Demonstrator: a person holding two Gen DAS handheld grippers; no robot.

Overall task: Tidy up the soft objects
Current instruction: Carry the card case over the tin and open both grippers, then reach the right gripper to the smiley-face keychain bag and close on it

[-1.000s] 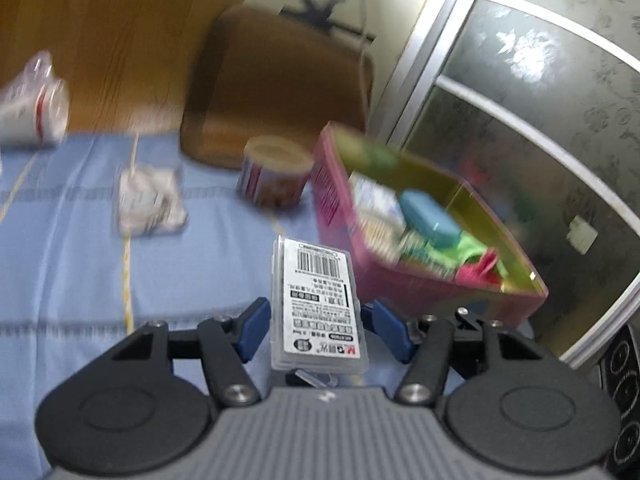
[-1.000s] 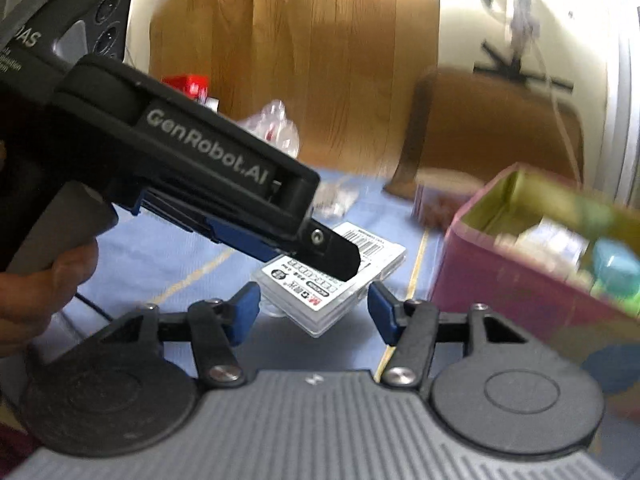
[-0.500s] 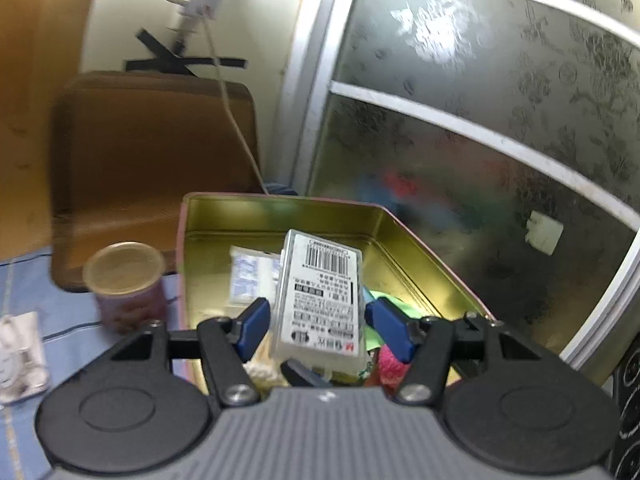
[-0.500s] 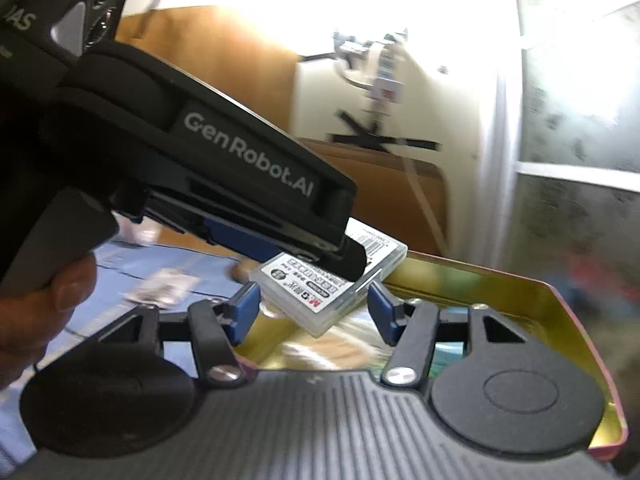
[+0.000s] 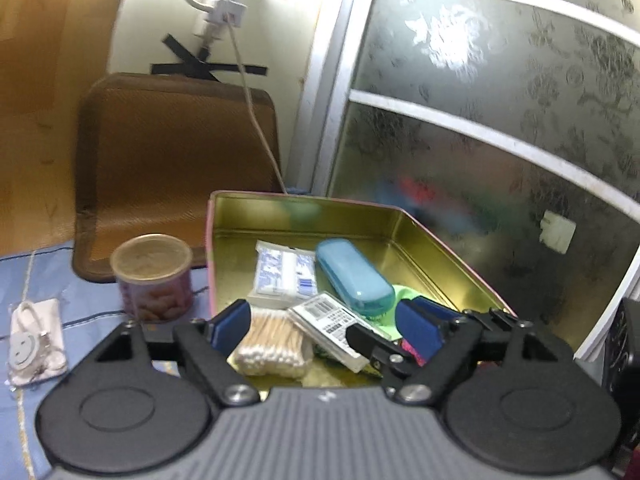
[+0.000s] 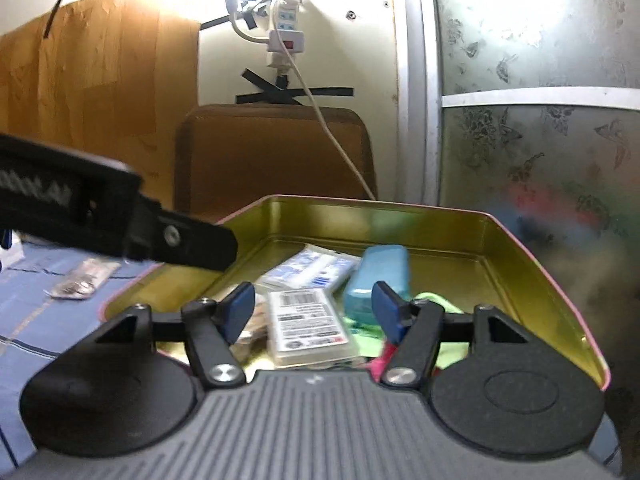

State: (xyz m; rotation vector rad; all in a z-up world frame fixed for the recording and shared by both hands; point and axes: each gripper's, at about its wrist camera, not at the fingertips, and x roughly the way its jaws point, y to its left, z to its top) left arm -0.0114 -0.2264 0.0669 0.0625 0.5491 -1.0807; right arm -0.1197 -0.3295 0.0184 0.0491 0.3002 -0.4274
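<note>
Left wrist alone shows can (image 5: 151, 276), cotton swabs (image 5: 272, 340)

A counter covered in a blue cloth (image 5: 92, 304) with thin stitched lines fills the lower left of both wrist views. On it, at centre frame, stands a pink-sided tin box (image 5: 210, 256) with a gold inside — its near corner reaches toward the cameras. Just left of the box in the left wrist view stands a round can (image 5: 154, 276), upright, close to the box wall. Farther left lies a flat clear packet (image 5: 34, 340) — it holds a white cord and a smiley disc.
</note>
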